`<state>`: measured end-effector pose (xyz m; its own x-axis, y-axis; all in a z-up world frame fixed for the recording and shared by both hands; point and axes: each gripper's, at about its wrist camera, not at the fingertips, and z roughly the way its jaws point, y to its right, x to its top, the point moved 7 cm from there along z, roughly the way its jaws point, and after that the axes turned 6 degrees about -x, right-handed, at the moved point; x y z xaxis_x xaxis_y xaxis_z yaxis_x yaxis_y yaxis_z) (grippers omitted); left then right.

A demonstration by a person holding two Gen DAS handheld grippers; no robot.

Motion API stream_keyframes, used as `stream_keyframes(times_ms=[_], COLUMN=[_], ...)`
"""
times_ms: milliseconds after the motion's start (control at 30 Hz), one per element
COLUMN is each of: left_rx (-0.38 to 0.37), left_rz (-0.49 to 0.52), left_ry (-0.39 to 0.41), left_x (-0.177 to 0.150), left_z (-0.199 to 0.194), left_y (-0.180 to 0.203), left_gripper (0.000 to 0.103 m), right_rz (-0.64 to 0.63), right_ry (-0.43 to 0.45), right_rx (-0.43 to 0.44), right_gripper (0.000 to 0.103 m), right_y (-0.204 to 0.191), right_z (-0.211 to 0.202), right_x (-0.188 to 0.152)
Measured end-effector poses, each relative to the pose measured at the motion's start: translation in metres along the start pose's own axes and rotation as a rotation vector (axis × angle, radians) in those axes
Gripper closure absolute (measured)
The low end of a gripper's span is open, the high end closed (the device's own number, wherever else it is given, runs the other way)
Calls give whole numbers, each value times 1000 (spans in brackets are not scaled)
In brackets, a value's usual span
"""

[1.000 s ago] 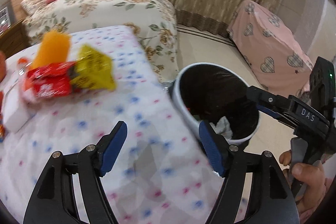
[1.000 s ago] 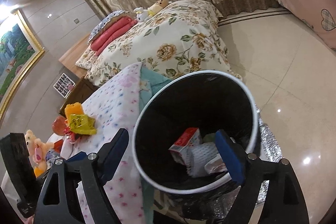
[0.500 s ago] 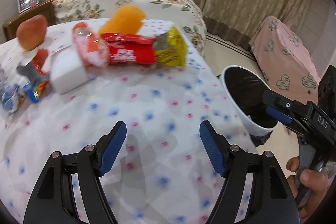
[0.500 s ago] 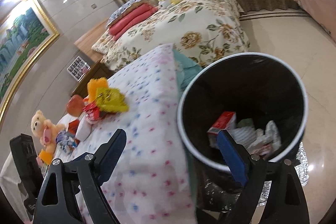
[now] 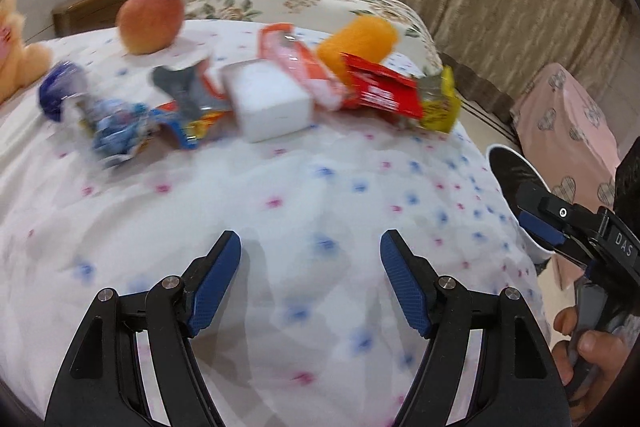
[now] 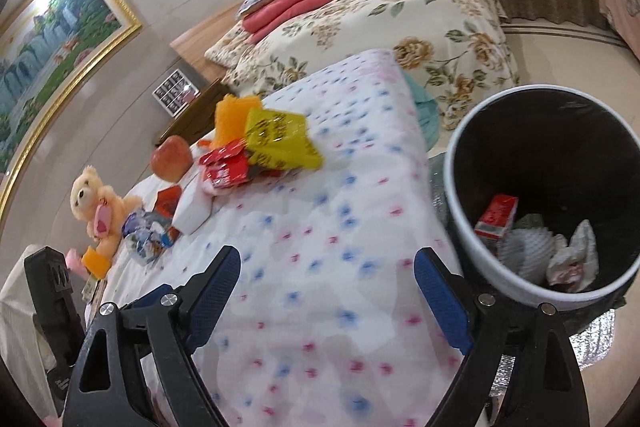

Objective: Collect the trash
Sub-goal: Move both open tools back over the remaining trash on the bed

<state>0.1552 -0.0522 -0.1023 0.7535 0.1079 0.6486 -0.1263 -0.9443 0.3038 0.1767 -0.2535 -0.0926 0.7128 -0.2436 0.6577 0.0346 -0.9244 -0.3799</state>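
Trash lies in a row on the dotted white bedspread (image 5: 320,195): a yellow wrapper (image 5: 440,103), a red wrapper (image 5: 380,91), a white box (image 5: 268,99), an orange-white packet (image 5: 296,63) and blue-white wrappers (image 5: 116,123). The yellow wrapper (image 6: 280,139) and red wrapper (image 6: 226,167) also show in the right wrist view. My left gripper (image 5: 310,279) is open and empty above the spread, short of the trash. My right gripper (image 6: 326,295) is open and empty over the bed edge beside the white bin (image 6: 460,199), which holds crumpled trash (image 6: 532,247).
An apple (image 5: 150,21) and an orange sponge (image 5: 360,39) sit behind the trash. A teddy bear (image 6: 96,203) sits at the bed's left. A floral bed (image 6: 400,27) stands beyond. A pink covered seat (image 5: 568,123) is right of the bin (image 5: 516,171).
Both grippers swung left, away from the bin and over the bedspread. The trash row is now closer and more centred in the left view. Both stayed open.
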Motion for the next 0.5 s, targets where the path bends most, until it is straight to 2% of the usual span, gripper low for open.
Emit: stream_keyframes(times_ms=[500], left_rx=[81], left_rz=[-97], left_ry=[43], left_x=[3], left_z=[-22], left_y=[-62], left_gripper=[29], right_rz=[-120], right_ry=[-43], right_rx=[64], right_gripper=[13], right_y=[-68], right_z=[25], right_x=[-12])
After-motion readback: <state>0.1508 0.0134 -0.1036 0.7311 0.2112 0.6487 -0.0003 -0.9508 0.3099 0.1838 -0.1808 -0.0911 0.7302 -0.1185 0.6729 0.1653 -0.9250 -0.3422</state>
